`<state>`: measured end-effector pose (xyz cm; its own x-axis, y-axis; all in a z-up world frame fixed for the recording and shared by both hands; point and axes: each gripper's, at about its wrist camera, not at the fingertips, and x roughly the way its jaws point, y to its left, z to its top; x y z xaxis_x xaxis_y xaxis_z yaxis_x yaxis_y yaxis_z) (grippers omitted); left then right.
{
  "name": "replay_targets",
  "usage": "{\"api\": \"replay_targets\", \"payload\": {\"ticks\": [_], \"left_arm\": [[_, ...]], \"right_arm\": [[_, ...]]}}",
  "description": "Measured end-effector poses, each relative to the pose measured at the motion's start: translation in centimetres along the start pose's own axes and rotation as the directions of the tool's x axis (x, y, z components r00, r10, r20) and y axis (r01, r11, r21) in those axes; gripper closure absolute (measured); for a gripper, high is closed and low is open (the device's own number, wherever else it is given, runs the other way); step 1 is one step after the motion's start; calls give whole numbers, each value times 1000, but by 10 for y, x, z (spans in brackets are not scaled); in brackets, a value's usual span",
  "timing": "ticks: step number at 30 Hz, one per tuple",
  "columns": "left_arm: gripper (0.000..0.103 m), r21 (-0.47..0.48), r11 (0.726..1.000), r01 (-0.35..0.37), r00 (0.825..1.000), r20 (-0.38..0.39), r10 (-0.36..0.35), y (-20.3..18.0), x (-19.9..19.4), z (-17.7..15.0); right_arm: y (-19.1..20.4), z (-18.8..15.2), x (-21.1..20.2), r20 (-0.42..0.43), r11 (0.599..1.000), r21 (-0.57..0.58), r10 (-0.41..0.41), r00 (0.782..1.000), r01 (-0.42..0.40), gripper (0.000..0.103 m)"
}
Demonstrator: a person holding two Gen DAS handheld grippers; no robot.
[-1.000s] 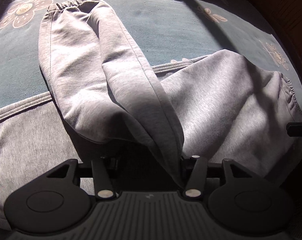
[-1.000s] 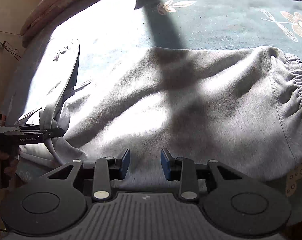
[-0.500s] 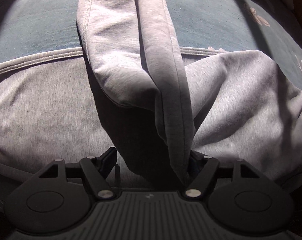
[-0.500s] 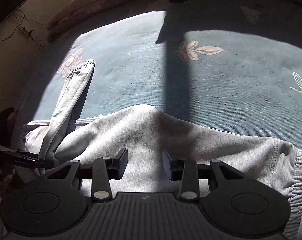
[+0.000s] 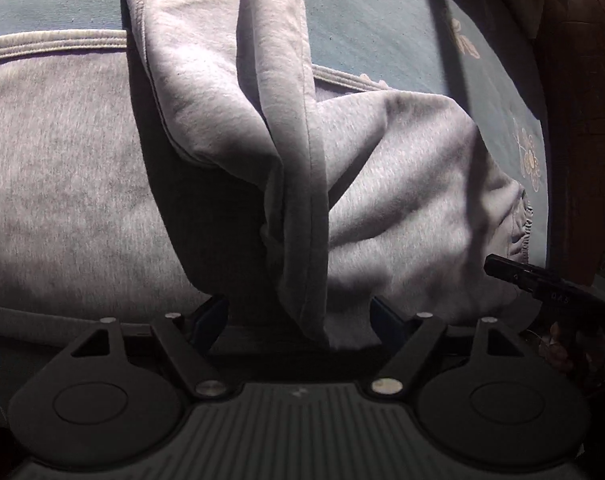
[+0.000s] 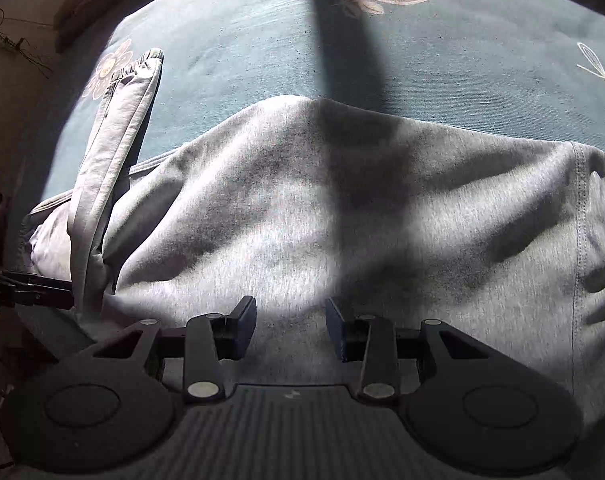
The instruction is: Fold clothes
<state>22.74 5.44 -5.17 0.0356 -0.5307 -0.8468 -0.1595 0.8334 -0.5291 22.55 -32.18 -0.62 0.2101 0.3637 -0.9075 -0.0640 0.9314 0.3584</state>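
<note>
Sweatpants [image 5: 402, 184] of grey fleece are seen in the left wrist view, spread on a blue flowered bedspread [image 5: 362, 12]. One trouser leg [image 5: 278, 112] is drawn up taut toward the left gripper [image 5: 298, 320], whose jaws now stand wide apart where a second ago they were closer about the fabric; the leg's edge appears only to be caught against the right-hand finger, so a firm grip cannot be confirmed. In the right wrist view, the right gripper [image 6: 290, 328] is held open just above the seat of the garment, nothing being grasped. The camera has been lowered toward the cloth since half a second ago. No containers are shown.
</note>
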Motion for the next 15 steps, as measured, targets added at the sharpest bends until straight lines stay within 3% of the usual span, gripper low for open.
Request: {"api": "replay_targets", "payload": {"ticks": [3, 5, 6, 8, 11, 12, 15], "left_arm": [[26, 22, 986, 167, 984, -67, -165, -4, -4, 9], [26, -23, 962, 273, 950, -153, -273, -5, -1, 15], [26, -33, 956, 293, 936, -192, -293, -9, 0, 18], [26, 8, 959, 285, 926, -260, -273, -22, 0, 18], [26, 128, 978, 165, 950, -287, -123, -41, -8, 18], [26, 167, 977, 129, 958, -274, -80, -49, -10, 21], [26, 256, 966, 46, 974, -225, 14, -79, -10, 32]], "right_arm": [[-11, -23, -12, 9, 992, 124, -36, 999, 35, 60], [-27, -38, -24, 43, 972, 228, -72, 996, 61, 60], [-38, -46, -31, 68, 953, 294, -96, 993, 72, 60], [-61, -64, -47, 113, 903, 421, -148, 983, 87, 60], [-96, -88, -71, 197, 809, 583, -230, 953, 75, 60], [-103, -92, -74, 216, 798, 599, -239, 947, 65, 60], [-114, -93, -70, 248, 814, 579, -221, 943, 38, 60]]}}
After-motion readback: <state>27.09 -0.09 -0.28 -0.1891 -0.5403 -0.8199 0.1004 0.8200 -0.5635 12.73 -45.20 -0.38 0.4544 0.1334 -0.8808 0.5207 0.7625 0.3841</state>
